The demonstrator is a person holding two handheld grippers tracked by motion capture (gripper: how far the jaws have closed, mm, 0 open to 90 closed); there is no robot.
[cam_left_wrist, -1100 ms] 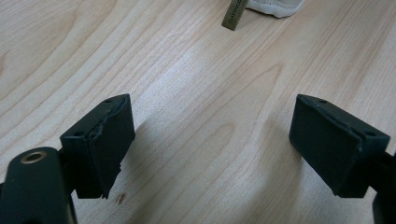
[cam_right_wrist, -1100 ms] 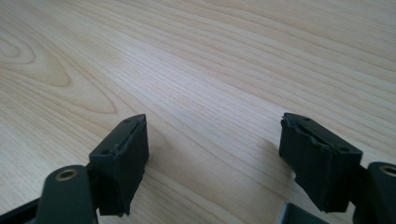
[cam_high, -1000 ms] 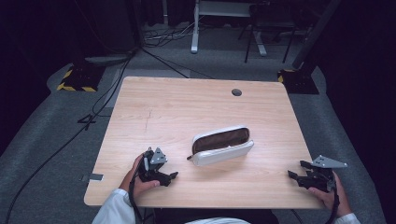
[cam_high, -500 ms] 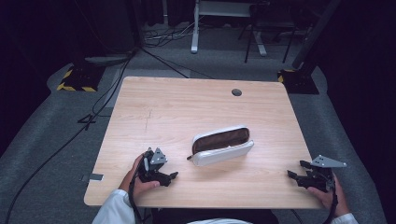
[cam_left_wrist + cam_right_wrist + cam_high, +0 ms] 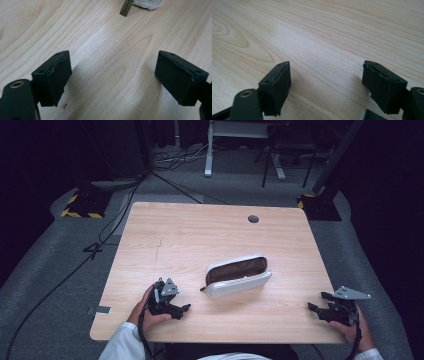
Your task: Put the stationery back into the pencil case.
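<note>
A white pouch (image 5: pixel 239 275) with a dark brown open top lies a little right of the table's middle. Its brass zip pull (image 5: pixel 125 9) and a white corner (image 5: pixel 149 3) show at the top of the left gripper view. My left gripper (image 5: pixel 180 309) rests near the front edge, left of the pouch, open with bare wood between its jaws (image 5: pixel 112 80). My right gripper (image 5: pixel 316 306) sits at the front right corner, also open over bare wood (image 5: pixel 325 83). A hand holds each.
The wooden table (image 5: pixel 190 235) has a round cable hole (image 5: pixel 253 219) at the back right. Cables (image 5: pixel 75 265) trail over the grey floor to the left. A stand base with yellow-black tape (image 5: pixel 80 205) sits behind the table's left corner.
</note>
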